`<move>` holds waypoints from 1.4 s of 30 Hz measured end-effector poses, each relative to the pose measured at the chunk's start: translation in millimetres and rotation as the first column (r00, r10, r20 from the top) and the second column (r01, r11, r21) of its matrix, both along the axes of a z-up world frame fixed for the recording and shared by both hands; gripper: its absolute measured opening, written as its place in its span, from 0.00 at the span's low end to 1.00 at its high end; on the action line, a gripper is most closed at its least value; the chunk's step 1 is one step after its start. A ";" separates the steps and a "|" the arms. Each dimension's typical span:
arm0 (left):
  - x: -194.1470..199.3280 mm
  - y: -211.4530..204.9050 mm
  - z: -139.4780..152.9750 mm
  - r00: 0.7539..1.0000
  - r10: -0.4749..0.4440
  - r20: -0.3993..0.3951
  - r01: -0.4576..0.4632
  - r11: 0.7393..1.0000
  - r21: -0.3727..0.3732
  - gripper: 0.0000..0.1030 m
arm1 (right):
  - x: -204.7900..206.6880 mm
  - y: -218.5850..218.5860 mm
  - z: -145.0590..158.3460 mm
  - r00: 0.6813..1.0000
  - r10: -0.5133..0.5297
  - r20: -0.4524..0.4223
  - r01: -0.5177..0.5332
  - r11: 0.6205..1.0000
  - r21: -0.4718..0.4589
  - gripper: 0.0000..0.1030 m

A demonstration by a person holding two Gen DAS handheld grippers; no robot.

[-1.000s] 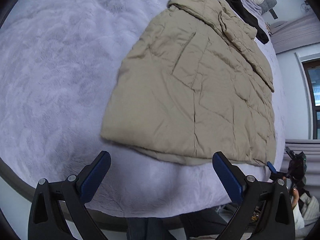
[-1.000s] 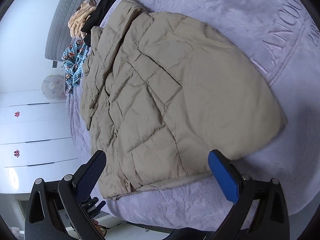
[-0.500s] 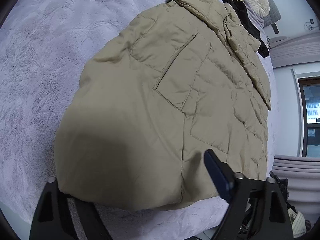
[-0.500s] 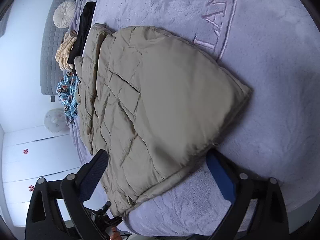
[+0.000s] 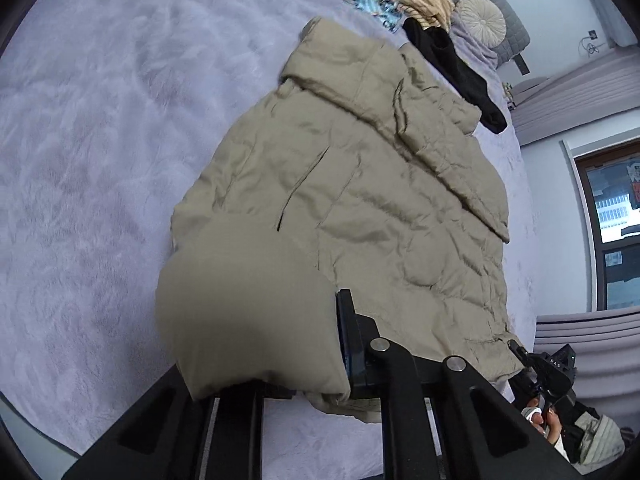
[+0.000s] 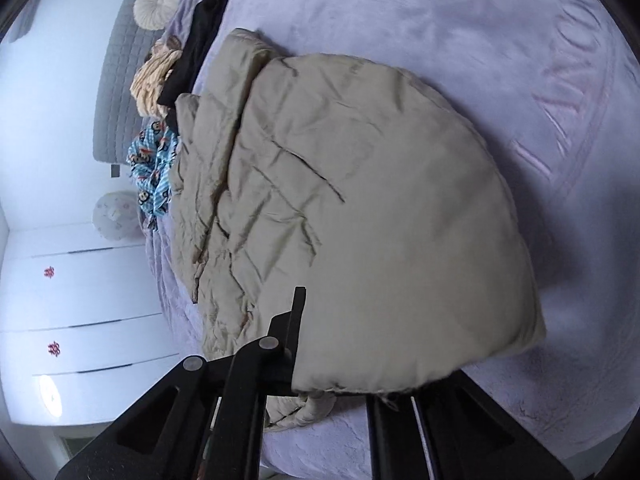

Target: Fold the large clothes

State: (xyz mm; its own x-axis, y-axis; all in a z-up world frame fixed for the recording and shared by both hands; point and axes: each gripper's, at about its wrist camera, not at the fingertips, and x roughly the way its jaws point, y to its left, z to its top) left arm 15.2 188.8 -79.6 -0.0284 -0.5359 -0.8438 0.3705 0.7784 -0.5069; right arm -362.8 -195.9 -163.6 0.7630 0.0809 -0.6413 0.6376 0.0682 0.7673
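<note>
Two grippers: both jaws have just been closing, and each now pinches the hem.
Left gripper: clamped on jacket's near corner.
Right gripper: clamped on other near corner.
Jacket: beige, on bed, hem raised at near edge.

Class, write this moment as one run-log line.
step: lifting hem | left gripper: shut on jacket | right gripper: shut on jacket | surface: bed

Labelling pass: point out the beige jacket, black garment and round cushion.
beige jacket (image 5: 360, 208), left wrist view, quilted front panel beside the pocket slit.
black garment (image 6: 200, 40), right wrist view, middle of its long strip.
round cushion (image 5: 480, 20), left wrist view, pleated face near the centre.
</note>
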 end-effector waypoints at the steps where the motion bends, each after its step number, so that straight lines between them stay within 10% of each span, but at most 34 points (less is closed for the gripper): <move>1: 4.7 -6.6 11.1 1.000 -0.002 0.030 0.002 1.000 -0.002 0.16 | 5.3 -5.8 7.7 1.000 0.016 0.009 -0.016 1.000 -0.020 0.08; 16: 121.5 -153.4 111.4 0.923 0.038 0.383 -0.068 0.996 0.065 0.16 | 160.0 -154.4 115.4 0.961 0.276 0.028 -0.255 0.918 -0.303 0.08; 31: 215.5 -238.4 -13.5 0.936 -0.016 0.350 -0.084 0.960 0.269 0.16 | 260.9 -221.8 32.4 0.978 0.187 -0.090 -0.204 0.945 -0.256 0.08; 42: 217.4 -239.7 -19.8 0.934 -0.083 0.348 -0.016 0.962 0.272 0.25 | 277.5 -227.8 26.3 0.970 0.196 -0.145 -0.227 0.944 -0.241 0.09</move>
